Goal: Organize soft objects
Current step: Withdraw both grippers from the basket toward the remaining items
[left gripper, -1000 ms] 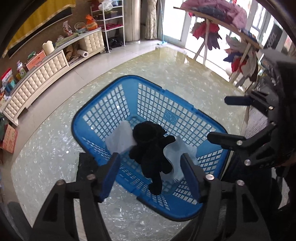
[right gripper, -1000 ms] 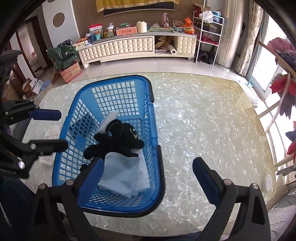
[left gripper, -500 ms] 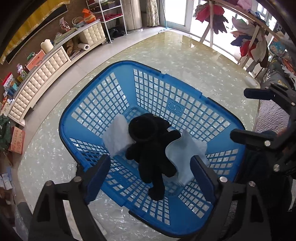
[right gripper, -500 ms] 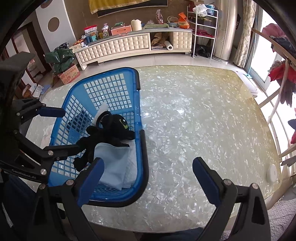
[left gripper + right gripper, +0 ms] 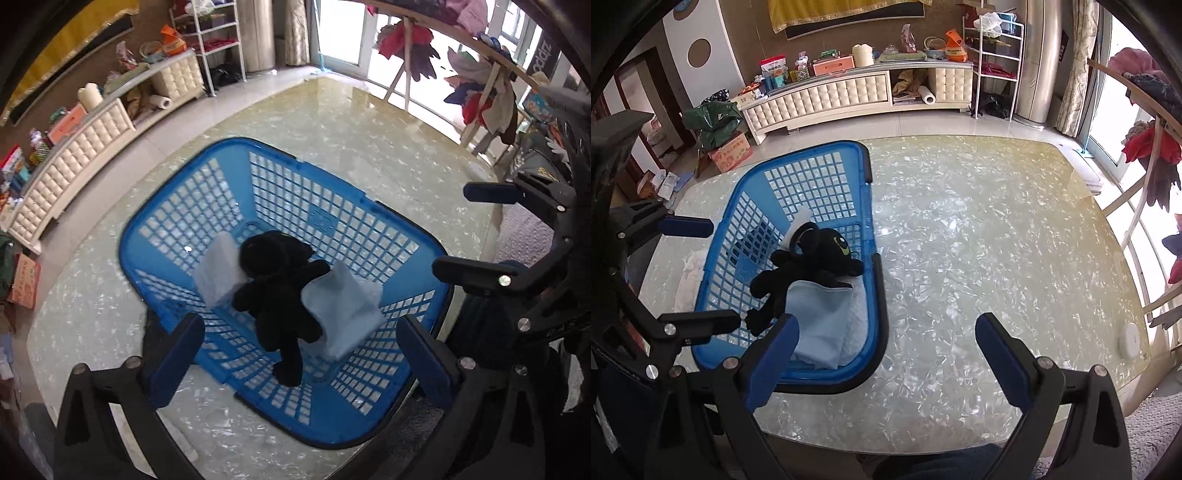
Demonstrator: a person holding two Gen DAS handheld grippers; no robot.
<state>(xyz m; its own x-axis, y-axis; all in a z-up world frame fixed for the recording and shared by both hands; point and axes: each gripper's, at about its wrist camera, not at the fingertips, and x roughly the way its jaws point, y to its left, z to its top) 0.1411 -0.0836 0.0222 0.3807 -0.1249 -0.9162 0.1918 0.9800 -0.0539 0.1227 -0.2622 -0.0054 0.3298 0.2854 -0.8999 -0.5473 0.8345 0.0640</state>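
Observation:
A blue plastic basket [image 5: 347,206] stands on the marble table; it also shows in the right wrist view [image 5: 820,177]. Inside it lies a black plush toy [image 5: 280,288], also visible in the right wrist view [image 5: 812,262], on top of folded light blue cloths [image 5: 343,314] [image 5: 820,317]. My left gripper [image 5: 299,354] is open and empty, hovering above the basket's near edge. My right gripper [image 5: 886,354] is open and empty, above bare table right of the basket. Each gripper shows in the other's view: right [image 5: 491,229], left [image 5: 690,273].
A white cloth [image 5: 689,280] lies on the table left of the basket. A small white disc [image 5: 1132,339] sits at the table's right edge. A cream cabinet [image 5: 849,96], a wire shelf [image 5: 993,55] and a clothes rack [image 5: 461,44] stand beyond the table.
My left gripper has stayed over the basket, rising and then pulling back a little. My right gripper has shifted to the right, away from the basket. Both stay open and empty.

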